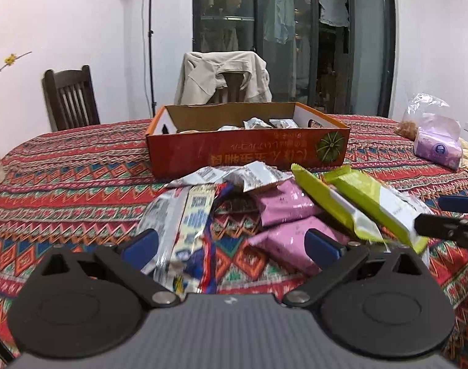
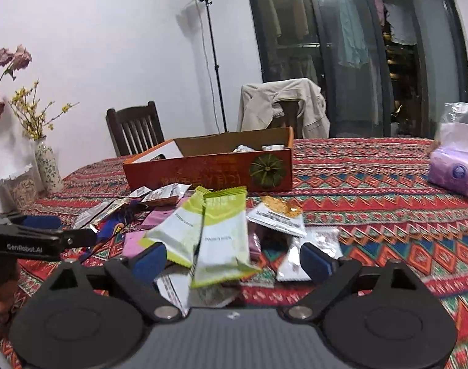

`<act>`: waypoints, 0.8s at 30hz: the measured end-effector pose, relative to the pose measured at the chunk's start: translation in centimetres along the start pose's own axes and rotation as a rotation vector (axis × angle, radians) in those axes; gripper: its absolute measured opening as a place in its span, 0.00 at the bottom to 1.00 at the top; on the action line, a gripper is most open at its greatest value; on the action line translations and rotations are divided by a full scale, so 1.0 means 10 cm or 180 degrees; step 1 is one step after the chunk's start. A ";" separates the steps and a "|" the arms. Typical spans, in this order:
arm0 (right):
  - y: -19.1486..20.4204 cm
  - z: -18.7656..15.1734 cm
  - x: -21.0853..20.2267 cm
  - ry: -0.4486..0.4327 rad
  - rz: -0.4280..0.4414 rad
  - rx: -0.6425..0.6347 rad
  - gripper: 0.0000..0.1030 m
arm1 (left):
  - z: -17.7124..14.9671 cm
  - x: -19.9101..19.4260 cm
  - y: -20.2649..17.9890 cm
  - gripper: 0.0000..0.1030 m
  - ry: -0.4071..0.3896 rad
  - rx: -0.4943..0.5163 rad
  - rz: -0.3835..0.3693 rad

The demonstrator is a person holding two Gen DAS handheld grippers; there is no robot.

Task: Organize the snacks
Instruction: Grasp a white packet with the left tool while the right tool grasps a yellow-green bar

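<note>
left wrist: left tool [image 1: 230, 241] fingers apart, holding nothing, above pink plastic snack packets [image 1: 287, 206] on patterned tabletop [image 1: 64, 184]; orange cardboard box [image 1: 246, 150] behind | right wrist: right tool [image 2: 234, 259] fingers apart around green-white foil snack packets [image 2: 221, 240], not clamped

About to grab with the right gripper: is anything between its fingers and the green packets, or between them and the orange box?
Nothing visible blocks either. The right gripper is open with the green packets directly ahead, and only low snack wrappers lie before the open-topped orange box.
</note>
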State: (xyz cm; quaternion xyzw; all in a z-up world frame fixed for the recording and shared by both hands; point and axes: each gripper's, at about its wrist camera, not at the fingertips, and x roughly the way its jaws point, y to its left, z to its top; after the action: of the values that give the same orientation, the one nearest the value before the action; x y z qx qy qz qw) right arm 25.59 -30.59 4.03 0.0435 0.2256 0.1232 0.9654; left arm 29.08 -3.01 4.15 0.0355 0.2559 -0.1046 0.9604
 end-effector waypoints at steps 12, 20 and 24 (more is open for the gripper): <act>0.05 0.24 0.69 0.0405 -0.0016 -0.0119 0.54 | 0.66 0.78 -0.06 0.84 0.0274 -0.0140 -0.0562; 0.05 0.29 0.83 0.0467 -0.0070 -0.0204 0.48 | 0.74 1.37 -0.06 0.81 0.0808 -0.0434 -0.0441; 0.00 0.32 0.77 0.0467 -0.0067 -0.0178 0.38 | 0.71 1.42 -0.02 0.47 0.0755 -0.0511 -0.0327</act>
State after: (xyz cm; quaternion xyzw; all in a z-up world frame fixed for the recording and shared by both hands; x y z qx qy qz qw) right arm 33.73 -28.67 3.58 0.0050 0.2927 0.1221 0.9484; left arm 44.48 -6.65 3.19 -0.0424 0.3765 -0.1279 0.9166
